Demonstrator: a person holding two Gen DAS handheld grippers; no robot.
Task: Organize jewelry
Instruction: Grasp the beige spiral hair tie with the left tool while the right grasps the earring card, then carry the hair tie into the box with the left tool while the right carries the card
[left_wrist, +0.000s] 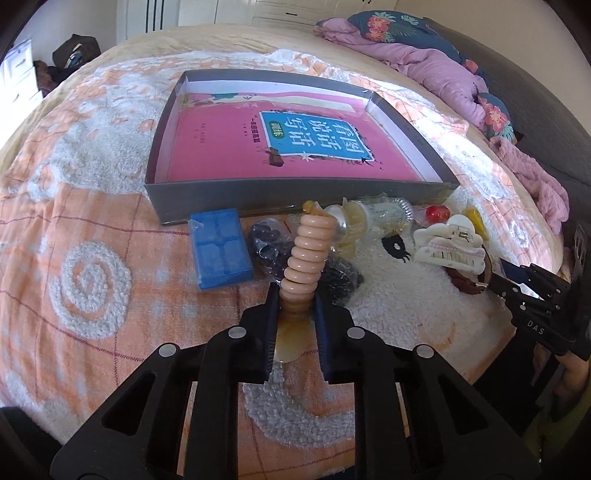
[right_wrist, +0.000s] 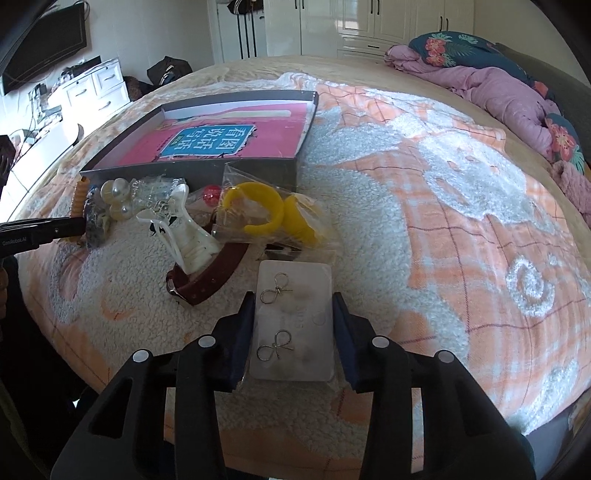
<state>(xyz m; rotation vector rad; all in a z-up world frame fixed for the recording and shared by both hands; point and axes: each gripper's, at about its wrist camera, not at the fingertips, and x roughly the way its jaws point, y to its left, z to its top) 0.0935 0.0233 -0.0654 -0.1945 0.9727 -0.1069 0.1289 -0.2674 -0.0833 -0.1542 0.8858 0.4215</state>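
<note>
A peach spiral hair tie (left_wrist: 308, 254) stands up from my left gripper (left_wrist: 295, 299), which is shut on its lower coils just above the blanket. From the right wrist view the same left gripper (right_wrist: 79, 226) enters at the far left. A white earring card (right_wrist: 293, 325) in a clear sleeve carries two bow-shaped wire earrings. My right gripper (right_wrist: 293, 302) is shut on it, one finger against each long edge. The grey open box (left_wrist: 295, 192) with a pink book inside lies behind the pile of accessories.
In front of the box lie a blue case (left_wrist: 221, 247), bagged black hair ties (left_wrist: 269, 243), a pearl clip (right_wrist: 118, 199), a red bead (right_wrist: 210, 195), a white claw clip (right_wrist: 188, 236), a brown strap (right_wrist: 210, 280) and a bagged yellow clip (right_wrist: 266, 214). Purple bedding (right_wrist: 498, 88) is bunched at the far right.
</note>
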